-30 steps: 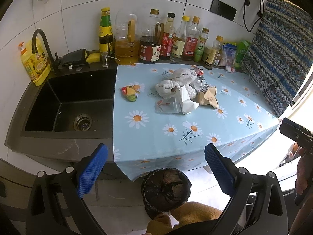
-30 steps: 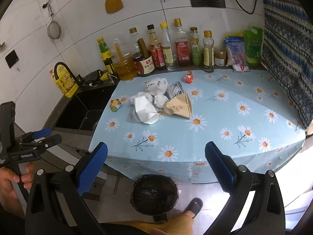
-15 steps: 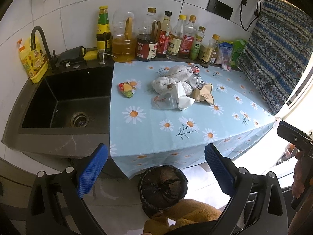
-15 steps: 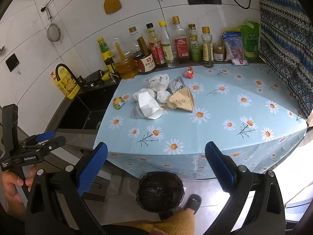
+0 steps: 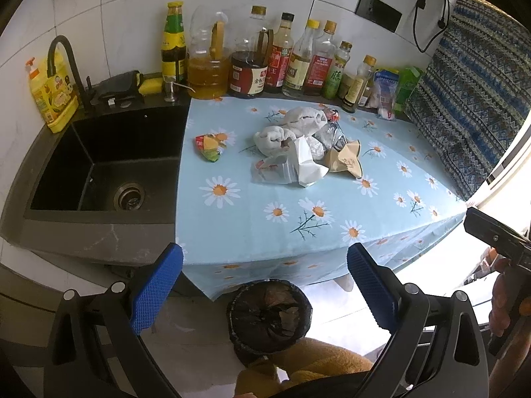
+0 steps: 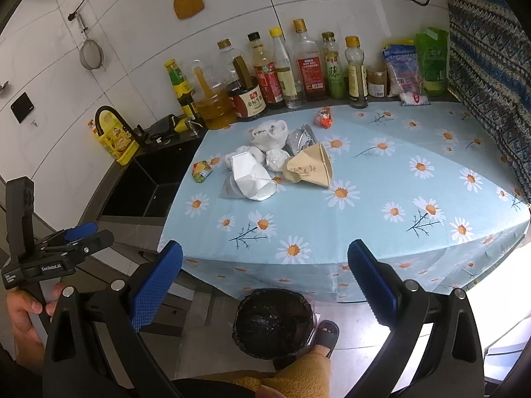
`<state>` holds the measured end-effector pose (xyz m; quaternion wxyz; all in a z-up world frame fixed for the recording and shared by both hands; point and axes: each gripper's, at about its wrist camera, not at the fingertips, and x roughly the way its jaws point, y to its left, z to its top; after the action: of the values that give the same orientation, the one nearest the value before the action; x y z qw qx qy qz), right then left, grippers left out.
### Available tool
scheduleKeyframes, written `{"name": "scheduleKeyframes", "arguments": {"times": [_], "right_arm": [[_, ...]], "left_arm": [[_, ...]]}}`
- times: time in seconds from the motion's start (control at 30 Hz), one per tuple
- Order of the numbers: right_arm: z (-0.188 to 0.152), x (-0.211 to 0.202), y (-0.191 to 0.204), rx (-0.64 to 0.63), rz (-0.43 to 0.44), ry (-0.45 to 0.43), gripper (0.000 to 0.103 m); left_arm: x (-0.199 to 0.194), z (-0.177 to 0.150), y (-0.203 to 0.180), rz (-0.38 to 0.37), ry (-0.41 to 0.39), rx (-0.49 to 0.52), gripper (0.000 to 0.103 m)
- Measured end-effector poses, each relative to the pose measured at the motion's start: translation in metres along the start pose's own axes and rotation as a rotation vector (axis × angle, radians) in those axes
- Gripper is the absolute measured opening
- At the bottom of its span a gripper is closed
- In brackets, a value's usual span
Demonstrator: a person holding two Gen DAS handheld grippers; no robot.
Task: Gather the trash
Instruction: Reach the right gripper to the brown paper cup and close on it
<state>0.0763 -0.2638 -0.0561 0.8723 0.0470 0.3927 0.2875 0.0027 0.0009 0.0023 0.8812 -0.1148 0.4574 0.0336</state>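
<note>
left wrist view had edged nearer the trash pile [image 5: 302, 149] on the daisy tablecloth [image 5: 298, 219]; both grippers, left gripper [image 5: 265, 285] and right gripper [image 6: 265, 282], stayed spread, empty. bin [image 6: 273, 321] contents were too dark to read.

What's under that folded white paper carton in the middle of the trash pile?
The white paper carton lies on top of a clear zip bag, which sticks out on its sink side. What else sits beneath the carton is covered.

Trash pile [image 6: 277, 165] mid-tabletop [image 6: 381, 199], wrapper [image 6: 201, 171] just left of it, bottles [image 6: 292, 69] behind along the wall, sink [image 5: 103, 162] left, bin [image 6: 273, 323] on the floor in front.
</note>
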Motion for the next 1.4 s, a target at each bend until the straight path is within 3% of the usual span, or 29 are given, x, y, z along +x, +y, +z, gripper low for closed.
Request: {"name": "scheduleKeyframes", "arguments": {"times": [0.37,0.77,1.13,1.4], "right_arm": [[0.045,0.074,-0.053,0.023,0.073,0.089,0.099],[0.086,0.185,-0.079,-0.030,0.071,0.191,0.099],[0.100,0.254,-0.073,-0.078,-0.012,0.255,0.099],[0.098,0.275,-0.077,-0.038,-0.089,0.266,0.096]], "left_arm": [[0.043,0.019,-0.011,0.047,0.049,-0.064,0.096],[0.084,0.025,-0.023,0.137,0.117,-0.154,0.096],[0.092,0.013,-0.024,0.172,0.132,-0.233,0.096],[0.098,0.014,-0.010,0.159,0.133,-0.205,0.096]]}}
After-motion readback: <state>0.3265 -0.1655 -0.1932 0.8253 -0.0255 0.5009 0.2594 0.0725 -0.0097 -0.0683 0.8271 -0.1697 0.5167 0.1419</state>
